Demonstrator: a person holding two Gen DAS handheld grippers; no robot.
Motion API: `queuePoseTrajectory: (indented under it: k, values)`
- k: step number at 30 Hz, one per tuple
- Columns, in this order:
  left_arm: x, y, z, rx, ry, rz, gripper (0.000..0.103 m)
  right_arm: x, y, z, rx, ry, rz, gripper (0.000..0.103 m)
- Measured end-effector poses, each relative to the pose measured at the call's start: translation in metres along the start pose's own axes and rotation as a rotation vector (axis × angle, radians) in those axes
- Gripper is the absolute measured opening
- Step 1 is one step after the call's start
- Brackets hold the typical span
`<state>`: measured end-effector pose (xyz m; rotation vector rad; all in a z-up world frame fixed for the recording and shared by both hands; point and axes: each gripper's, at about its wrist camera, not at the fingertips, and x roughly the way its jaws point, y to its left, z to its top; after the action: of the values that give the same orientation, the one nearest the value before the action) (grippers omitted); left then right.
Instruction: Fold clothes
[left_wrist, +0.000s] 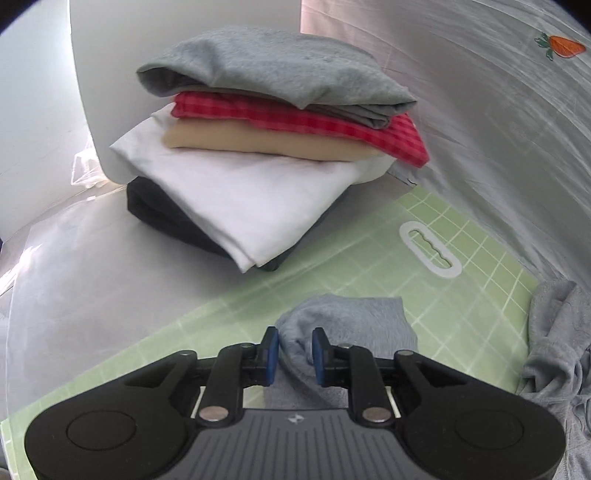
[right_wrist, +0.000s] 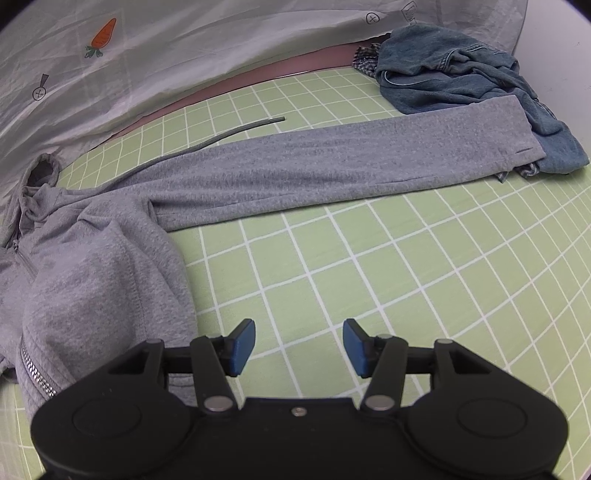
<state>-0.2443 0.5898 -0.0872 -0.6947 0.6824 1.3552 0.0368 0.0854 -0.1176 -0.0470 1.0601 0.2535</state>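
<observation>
A grey zip hoodie (right_wrist: 92, 277) lies on the green grid mat (right_wrist: 406, 277), one sleeve (right_wrist: 332, 170) stretched flat to the right and its drawstring (right_wrist: 229, 133) trailing behind. My right gripper (right_wrist: 299, 345) hovers open over bare mat just right of the hoodie's body, with nothing between its blue pads. In the left wrist view the other grey sleeve (left_wrist: 351, 325) bunches up in a ridge between the pads of my left gripper (left_wrist: 295, 354), which pinch it; the cuff end lies on the mat ahead. More of the hoodie (left_wrist: 554, 350) is crumpled at the right edge.
A stack of folded clothes (left_wrist: 258, 129), grey over red check, tan, white and black, sits beyond the left gripper. A white handle cutout (left_wrist: 430, 251) marks the mat's edge. Crumpled denim (right_wrist: 461, 74) lies at the far right, under the sleeve's cuff. A carrot-print sheet (right_wrist: 184, 55) hangs behind.
</observation>
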Motion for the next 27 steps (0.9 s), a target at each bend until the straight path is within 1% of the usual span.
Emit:
queuePoseTrajectory:
  k: [2, 4, 7, 10, 13, 15, 16, 18, 22, 25, 27]
  values:
    - [-0.009, 0.0, -0.01, 0.023, 0.011, -0.027, 0.047, 0.001, 0.003, 0.0, -0.007, -0.002, 0.011, 0.053]
    - [-0.019, -0.007, -0.026, 0.057, 0.024, -0.055, 0.053, 0.0, 0.006, 0.0, -0.018, -0.007, 0.028, 0.053]
    - [-0.034, -0.018, -0.047, 0.101, 0.048, -0.106, 0.055, -0.003, 0.01, -0.002, -0.029, -0.014, 0.064, 0.053]
    - [-0.049, -0.037, -0.071, 0.145, 0.089, -0.194, 0.057, -0.005, 0.013, -0.004, -0.037, -0.018, 0.105, 0.053]
    - [-0.065, -0.061, -0.095, 0.214, 0.128, -0.276, 0.058, -0.008, 0.009, -0.006, -0.033, -0.023, 0.126, 0.053]
    - [-0.077, -0.077, -0.111, 0.254, 0.155, -0.334, 0.061, -0.011, 0.007, -0.007, -0.029, -0.027, 0.137, 0.053]
    - [-0.082, -0.085, -0.118, 0.271, 0.169, -0.364, 0.064, -0.012, 0.005, -0.007, -0.027, -0.03, 0.143, 0.053]
    - [-0.093, -0.1, -0.134, 0.307, 0.193, -0.419, 0.066, -0.014, 0.0, -0.008, -0.025, -0.031, 0.156, 0.052]
    - [-0.107, -0.129, -0.165, 0.381, 0.23, -0.493, 0.066, -0.02, -0.016, -0.01, -0.026, -0.037, 0.161, 0.052]
    - [-0.111, -0.145, -0.184, 0.405, 0.265, -0.525, 0.066, -0.022, -0.033, -0.01, -0.01, -0.041, 0.153, 0.052]
    - [-0.111, -0.154, -0.193, 0.412, 0.275, -0.547, 0.064, -0.022, -0.044, -0.01, 0.005, -0.042, 0.146, 0.052]
